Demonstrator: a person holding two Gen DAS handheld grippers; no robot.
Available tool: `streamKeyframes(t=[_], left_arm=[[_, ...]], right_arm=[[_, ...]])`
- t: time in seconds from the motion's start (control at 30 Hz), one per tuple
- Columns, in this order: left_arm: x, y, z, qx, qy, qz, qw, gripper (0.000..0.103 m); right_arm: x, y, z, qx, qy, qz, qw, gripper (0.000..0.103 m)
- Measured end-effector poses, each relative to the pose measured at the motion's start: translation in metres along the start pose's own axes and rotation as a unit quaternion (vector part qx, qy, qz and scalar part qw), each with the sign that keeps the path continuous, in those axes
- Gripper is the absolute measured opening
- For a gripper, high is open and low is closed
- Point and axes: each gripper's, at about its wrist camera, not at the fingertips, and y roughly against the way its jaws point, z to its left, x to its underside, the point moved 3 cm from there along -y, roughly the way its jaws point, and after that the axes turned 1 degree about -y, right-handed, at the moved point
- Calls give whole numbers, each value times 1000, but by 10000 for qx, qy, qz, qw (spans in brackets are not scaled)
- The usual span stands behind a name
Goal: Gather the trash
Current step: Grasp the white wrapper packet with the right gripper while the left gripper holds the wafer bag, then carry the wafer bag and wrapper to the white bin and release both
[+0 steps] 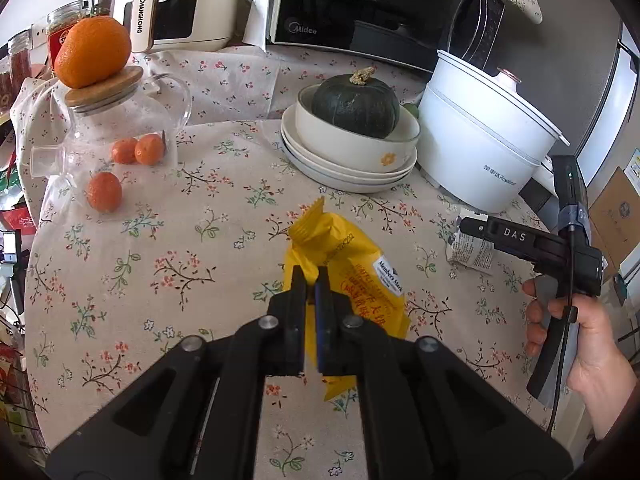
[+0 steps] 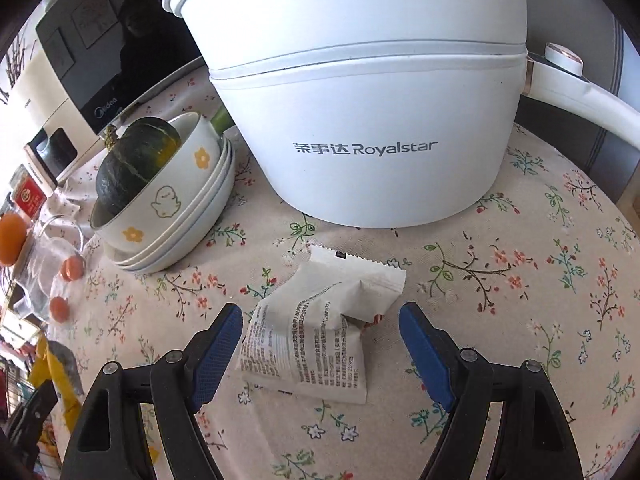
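Note:
My left gripper (image 1: 311, 276) is shut on a yellow snack wrapper (image 1: 352, 264) in the middle of the floral tablecloth (image 1: 160, 272). A white printed wrapper (image 2: 320, 332) lies crumpled on the cloth in front of the white pot. My right gripper (image 2: 320, 316) is open, its blue-padded fingers on either side of the white wrapper. In the left wrist view the right gripper (image 1: 472, 228) sits at the right over the same white wrapper (image 1: 470, 252). The yellow wrapper (image 2: 56, 372) shows at the far left of the right wrist view.
A white Royalstar pot (image 2: 372, 120) stands just behind the white wrapper. Stacked plates and a bowl (image 1: 344, 152) hold a dark green squash (image 1: 356, 104). A glass teapot (image 1: 120, 120) with an orange (image 1: 94, 52) on its lid and small oranges (image 1: 104, 192) stand left. A microwave (image 1: 372, 4) is behind.

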Motion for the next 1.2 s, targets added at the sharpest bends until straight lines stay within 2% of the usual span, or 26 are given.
streamKeyframes(t=[0.03,0.07,0.23,0.47,0.7,1.03,1.2], left_arm=[[1,0,2,-3,25,11,10000,4],[1,1,3,-19,36,22,10000,4],[5,10,-2,-106,0,28,9999,4],[11,39,-26,-225,-162,-3,9996,4],[30,81,-58,-243,-384,-65,9989,4],[67,134,-100,-4,-590,-128,9982,4],[86,149,-122,200,-718,-112,9972,4]], right_arm=[[1,-3,-1,68,-33,1,10000,57],[3,-5,-2,85,-47,13,10000,48],[15,13,-1,-73,241,-92,9996,38],[32,69,-12,-90,588,-164,9981,35],[51,134,-33,-127,836,-274,9960,35],[86,218,-68,-242,1055,-461,9931,35],[108,241,-87,-381,1041,-343,9932,35]])
